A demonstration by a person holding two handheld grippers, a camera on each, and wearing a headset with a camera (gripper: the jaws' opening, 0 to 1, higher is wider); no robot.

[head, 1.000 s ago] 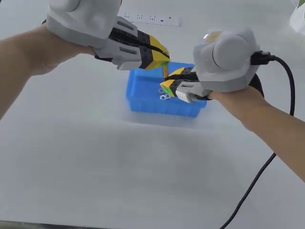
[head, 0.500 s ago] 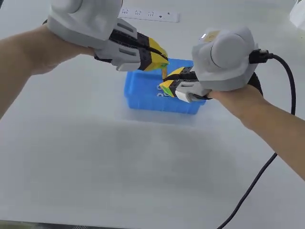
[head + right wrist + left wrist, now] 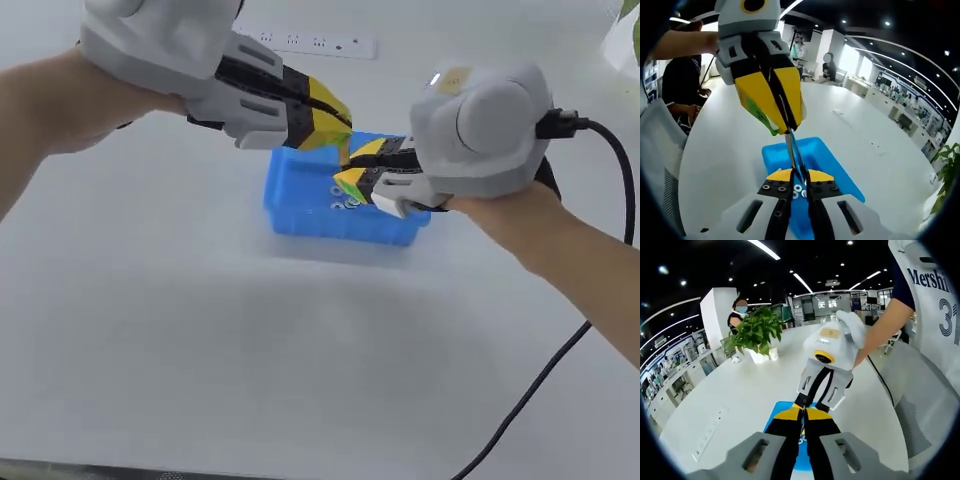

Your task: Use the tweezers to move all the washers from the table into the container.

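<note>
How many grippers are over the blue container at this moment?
2. The left gripper hangs above the far edge of the blue container; the right gripper enters from the right.

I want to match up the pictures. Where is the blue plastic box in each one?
Head view: the blue plastic container sits at centre on the white table.
Left gripper view: it is a blue strip at bottom centre, between that gripper's jaws.
Right gripper view: it is at lower centre, beyond the jaws.
Shared landmark: the left gripper and right gripper meet yellow tip to tip above it, with the tweezers between.
</note>
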